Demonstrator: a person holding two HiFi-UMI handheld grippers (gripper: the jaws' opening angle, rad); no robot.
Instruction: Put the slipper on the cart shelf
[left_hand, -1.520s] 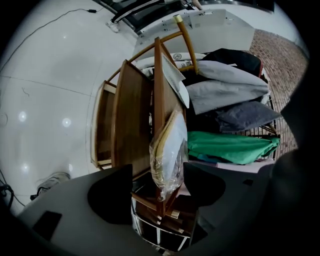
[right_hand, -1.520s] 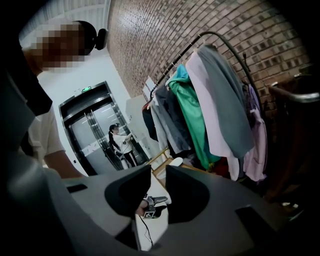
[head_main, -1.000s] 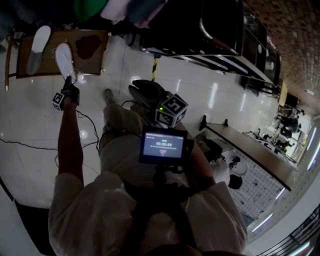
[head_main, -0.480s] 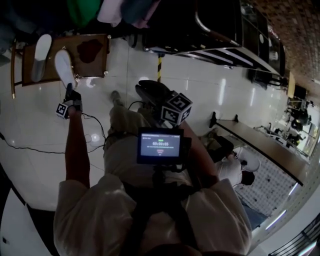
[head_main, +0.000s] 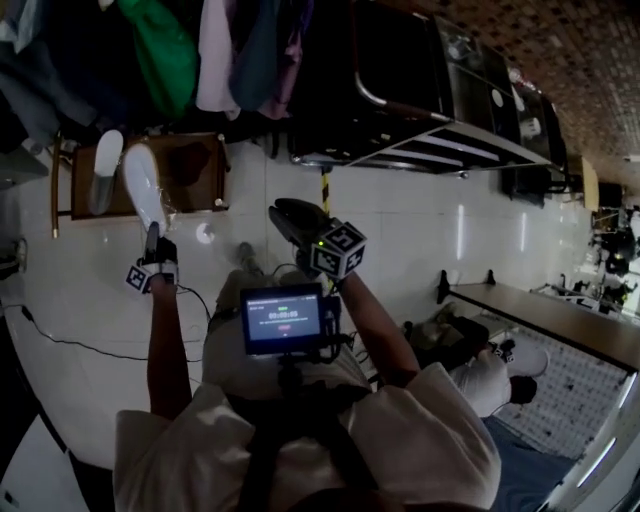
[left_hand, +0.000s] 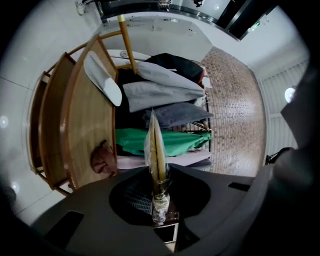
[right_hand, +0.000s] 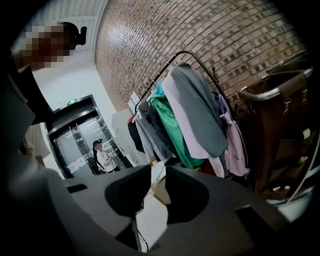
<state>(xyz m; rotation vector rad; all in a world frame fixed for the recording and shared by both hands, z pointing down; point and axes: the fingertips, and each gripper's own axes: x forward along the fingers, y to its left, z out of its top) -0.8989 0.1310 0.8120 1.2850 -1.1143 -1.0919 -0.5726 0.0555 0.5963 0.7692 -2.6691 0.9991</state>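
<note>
My left gripper (head_main: 153, 250) is shut on the near end of a white slipper (head_main: 143, 188), which points away toward a low wooden cart shelf (head_main: 195, 180). In the left gripper view the held slipper (left_hand: 156, 145) shows edge-on between the jaws. A second white slipper (head_main: 105, 170) lies flat on the shelf's left part; in the left gripper view this second slipper (left_hand: 102, 77) lies on the wooden shelf (left_hand: 85, 125). My right gripper (head_main: 285, 215) hovers over the floor right of the shelf, jaws together, with nothing in them.
A brown lump (left_hand: 102, 159) lies on the shelf. A rack of hanging clothes (head_main: 200, 60) stands behind it, seen also as clothes (right_hand: 195, 115) in the right gripper view. A dark cart (head_main: 400, 90) stands at the right, cables (head_main: 70, 340) trail on the floor, and a person (right_hand: 102, 157) stands far off.
The left gripper has stayed at the slipper's near end with the slipper pointing at the shelf. The head view has tilted up, so more of the clothes rack shows.
</note>
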